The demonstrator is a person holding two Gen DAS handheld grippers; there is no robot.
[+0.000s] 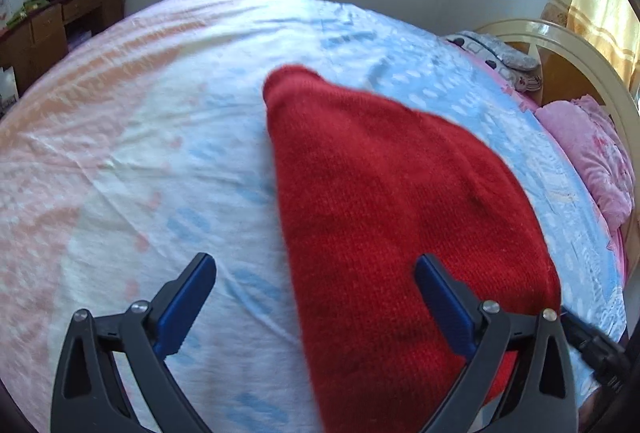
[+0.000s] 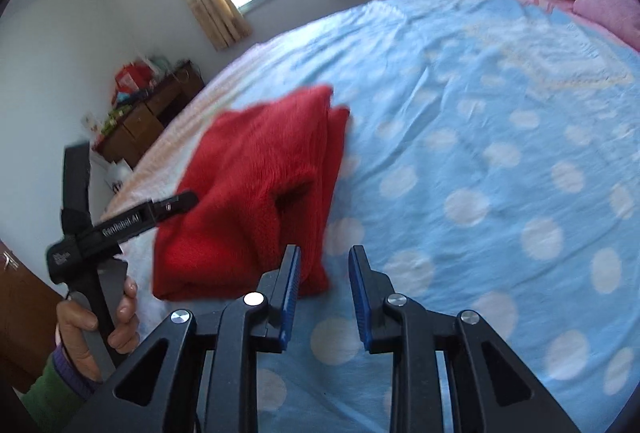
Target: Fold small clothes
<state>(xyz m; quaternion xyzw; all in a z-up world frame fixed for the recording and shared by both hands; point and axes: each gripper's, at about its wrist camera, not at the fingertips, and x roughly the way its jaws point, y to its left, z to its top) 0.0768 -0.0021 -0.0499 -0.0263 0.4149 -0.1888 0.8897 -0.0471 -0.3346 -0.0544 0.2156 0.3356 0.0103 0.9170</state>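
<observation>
I read the red knitted garment (image 2: pixel 256 193) as folded into a bundle on the bed (image 2: pixel 480 153), since left tongs (image 1: pixel 316 305) stand wide apart and right tongs (image 2: pixel 324 293) narrowly apart, neither clamping anything, both beside it.

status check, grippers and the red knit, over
Left gripper open, empty. Right gripper open, empty, beside red knit garment. Garment folded on bed sheet. Nothing in the way.
</observation>
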